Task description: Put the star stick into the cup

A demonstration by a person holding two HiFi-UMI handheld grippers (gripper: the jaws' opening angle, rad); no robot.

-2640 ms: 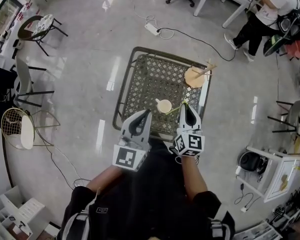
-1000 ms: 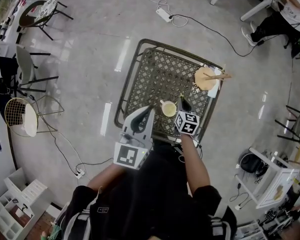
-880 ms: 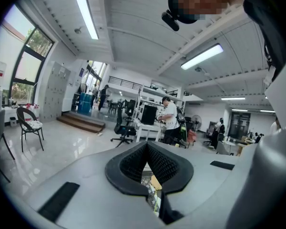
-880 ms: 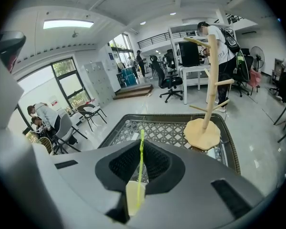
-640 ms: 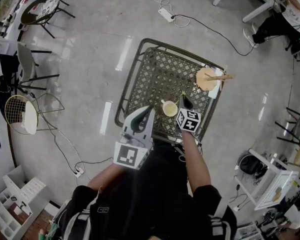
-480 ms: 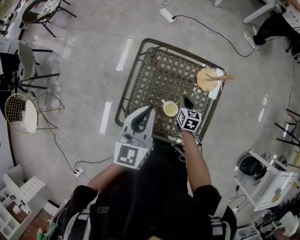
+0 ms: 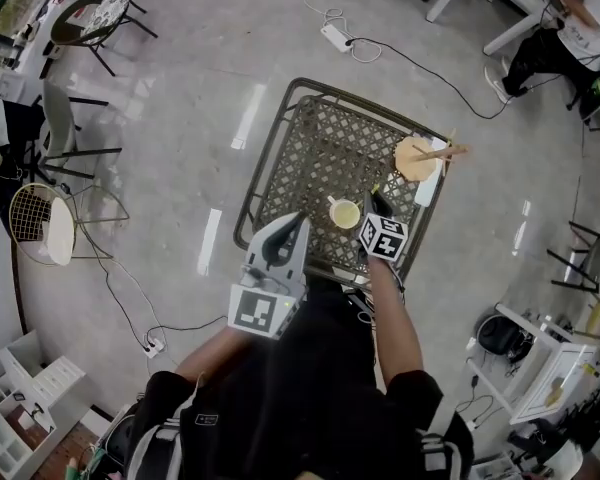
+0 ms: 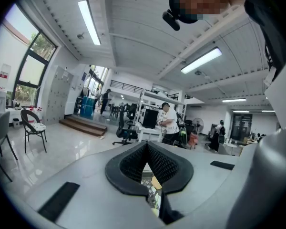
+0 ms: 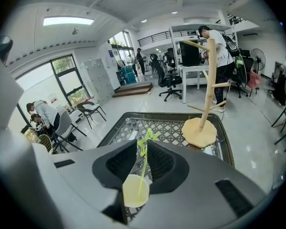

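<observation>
A thin yellow-green star stick (image 9: 142, 168) stands nearly upright between the jaws of my right gripper (image 9: 142, 143). Its star head sits at the fingertips and its lower end is inside the pale yellow cup (image 9: 135, 191). The jaws are shut on the stick. In the head view the cup (image 7: 344, 212) stands on the lattice table (image 7: 280, 128) near its front edge, and the right gripper (image 7: 373, 208) is just right of it. My left gripper (image 7: 285, 230) hangs at the table's front edge, left of the cup. Its jaws (image 8: 146, 144) are shut with nothing between them.
A wooden peg stand (image 7: 417, 158) rises from a round base (image 9: 199, 131) at the table's far right corner. Chairs (image 7: 75, 158) stand to the left on the floor. A power strip and cable (image 7: 337, 38) lie beyond the table. A person (image 7: 565, 33) is at a desk, top right.
My right gripper has carried the star stick from beside the cup to over it, and the stick's lower end now sits inside. The left gripper has stayed put.
</observation>
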